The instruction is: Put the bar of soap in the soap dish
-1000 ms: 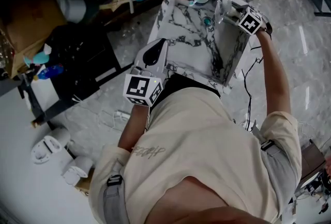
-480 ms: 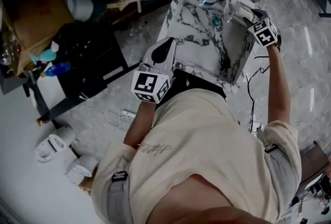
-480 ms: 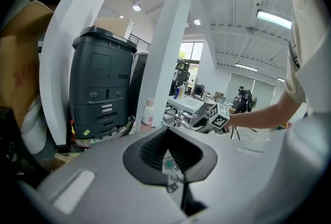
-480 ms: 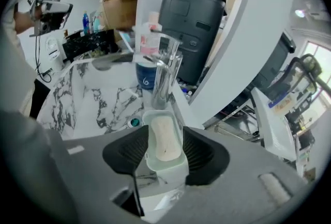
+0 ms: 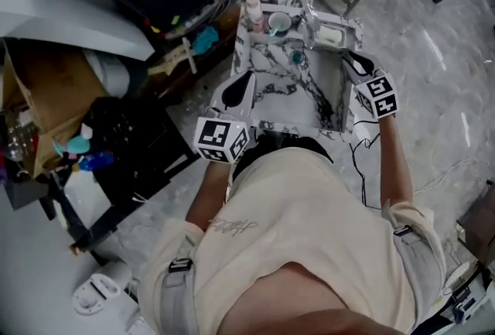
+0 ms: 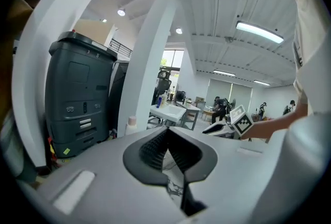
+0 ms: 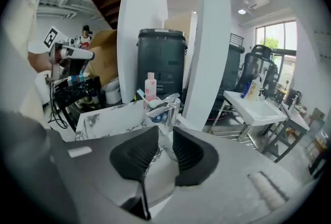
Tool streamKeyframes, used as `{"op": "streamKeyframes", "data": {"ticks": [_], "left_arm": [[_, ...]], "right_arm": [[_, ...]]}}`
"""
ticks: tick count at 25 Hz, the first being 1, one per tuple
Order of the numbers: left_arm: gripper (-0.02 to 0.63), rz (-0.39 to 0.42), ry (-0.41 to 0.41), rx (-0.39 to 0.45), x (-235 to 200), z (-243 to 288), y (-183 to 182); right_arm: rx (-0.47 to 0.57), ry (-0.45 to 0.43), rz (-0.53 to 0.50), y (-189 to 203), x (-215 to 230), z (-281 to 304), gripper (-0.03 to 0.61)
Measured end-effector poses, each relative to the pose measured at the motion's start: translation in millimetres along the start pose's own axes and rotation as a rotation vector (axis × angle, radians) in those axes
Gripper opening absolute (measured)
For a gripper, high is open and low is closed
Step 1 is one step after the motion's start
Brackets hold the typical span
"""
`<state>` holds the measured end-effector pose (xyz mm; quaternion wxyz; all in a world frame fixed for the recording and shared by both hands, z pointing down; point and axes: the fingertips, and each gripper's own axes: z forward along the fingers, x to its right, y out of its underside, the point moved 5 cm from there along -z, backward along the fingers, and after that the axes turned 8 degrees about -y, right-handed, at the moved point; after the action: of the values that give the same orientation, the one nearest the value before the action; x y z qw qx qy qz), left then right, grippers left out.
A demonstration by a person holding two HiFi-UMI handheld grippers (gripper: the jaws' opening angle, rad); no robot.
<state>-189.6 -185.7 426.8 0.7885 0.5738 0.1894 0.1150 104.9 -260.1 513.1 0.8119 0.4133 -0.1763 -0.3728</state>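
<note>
Soap point(image 5: 331, 35) lies in the dish point(image 5: 356, 38) at the sink's point(image 5: 263, 86) back right corner. We keep our right gripper point(image 5: 352, 63) (empty, jaws just narrowed halfway) clear of the tap point(image 7: 167, 106). Our left gripper point(image 5: 241, 82) is pinched together, empty.

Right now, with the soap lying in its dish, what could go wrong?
The soap dish sits on the sink's far right corner, beside the faucet; a bump could knock it off. The right tool, its empty jaws just closing, hangs close by and might catch it.
</note>
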Motion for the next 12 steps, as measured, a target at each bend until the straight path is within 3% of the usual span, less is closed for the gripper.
{"op": "streamKeyframes", "data": {"ticks": [5, 12], "left_arm": [[0.017, 0.032, 0.091, 0.036, 8.9, 7.4, -13.8], [0.017, 0.102, 0.194, 0.108, 14.1, 18.5, -52.1]], "right_arm": [[0.092, 0.085, 0.026, -0.3, -38.7, -39.9, 0.002], [0.226, 0.178, 0.053, -20.6, -61.4, -70.0, 0.002]]}}
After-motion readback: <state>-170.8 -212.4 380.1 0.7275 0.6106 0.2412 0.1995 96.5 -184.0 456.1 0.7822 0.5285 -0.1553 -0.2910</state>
